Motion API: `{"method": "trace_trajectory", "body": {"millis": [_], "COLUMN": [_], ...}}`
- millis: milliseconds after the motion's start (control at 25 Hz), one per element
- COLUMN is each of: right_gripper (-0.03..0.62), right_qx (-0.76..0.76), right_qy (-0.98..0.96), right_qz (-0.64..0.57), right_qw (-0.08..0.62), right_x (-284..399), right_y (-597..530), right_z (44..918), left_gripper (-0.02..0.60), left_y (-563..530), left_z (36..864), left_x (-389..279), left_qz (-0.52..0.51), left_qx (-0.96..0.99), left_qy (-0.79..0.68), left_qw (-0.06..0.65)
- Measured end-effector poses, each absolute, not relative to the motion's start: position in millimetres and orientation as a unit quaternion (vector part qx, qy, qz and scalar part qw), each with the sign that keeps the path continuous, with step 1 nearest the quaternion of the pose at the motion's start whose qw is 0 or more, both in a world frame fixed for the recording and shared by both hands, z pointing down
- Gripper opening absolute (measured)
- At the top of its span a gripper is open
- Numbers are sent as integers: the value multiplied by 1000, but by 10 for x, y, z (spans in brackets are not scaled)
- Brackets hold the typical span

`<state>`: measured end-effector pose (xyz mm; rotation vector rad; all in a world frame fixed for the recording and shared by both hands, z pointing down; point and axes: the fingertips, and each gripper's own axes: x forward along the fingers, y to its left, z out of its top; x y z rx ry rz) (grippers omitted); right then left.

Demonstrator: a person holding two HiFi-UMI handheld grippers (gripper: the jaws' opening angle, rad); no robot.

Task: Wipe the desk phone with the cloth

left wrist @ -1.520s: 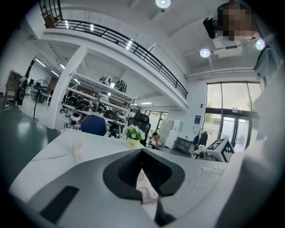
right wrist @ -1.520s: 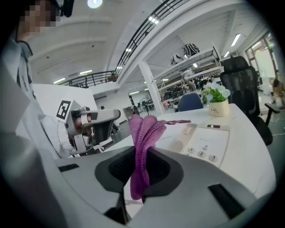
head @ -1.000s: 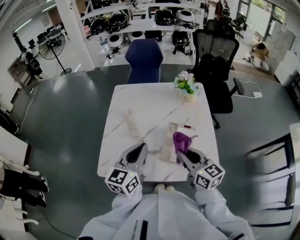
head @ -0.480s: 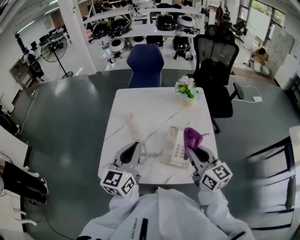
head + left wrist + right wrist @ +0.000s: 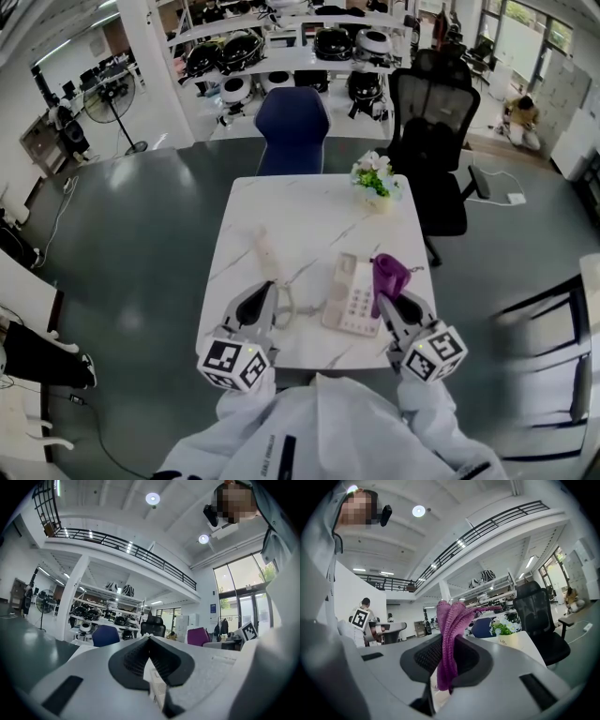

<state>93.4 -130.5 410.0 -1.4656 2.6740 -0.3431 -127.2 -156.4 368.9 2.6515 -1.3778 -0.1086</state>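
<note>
Phone (image 5: 351, 298) on the table (image 5: 300, 202), between the two grippers.
Right gripper (image 5: 387, 302) is clenched on the purple cloth (image 5: 387, 274), which bunches up past its jaws, just right of the phone's edge; whether the two touch cannot be told. Left gripper (image 5: 265, 292) has its jaws pressed together on nothing, the phone just to its right and the handset (image 5: 266, 253) lying just ahead of its tips.
</note>
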Motion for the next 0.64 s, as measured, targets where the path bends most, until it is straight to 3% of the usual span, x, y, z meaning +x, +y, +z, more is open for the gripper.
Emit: {"method": "trace_trajectory", "body": {"millis": [640], "right_gripper": [41], "right_qx": [-489], "right_qy": [866], "right_qz": [-103], "right_qw": [15], "right_x": [1085], "right_y": [-1387], "right_z": [4126], "left_gripper": [-2], "left_y": [-1663], "left_z": [3711], "left_x": [-1281], "left_qz": [-28], "left_qx": [883], "left_qy": [-463], "left_qw": [75]}}
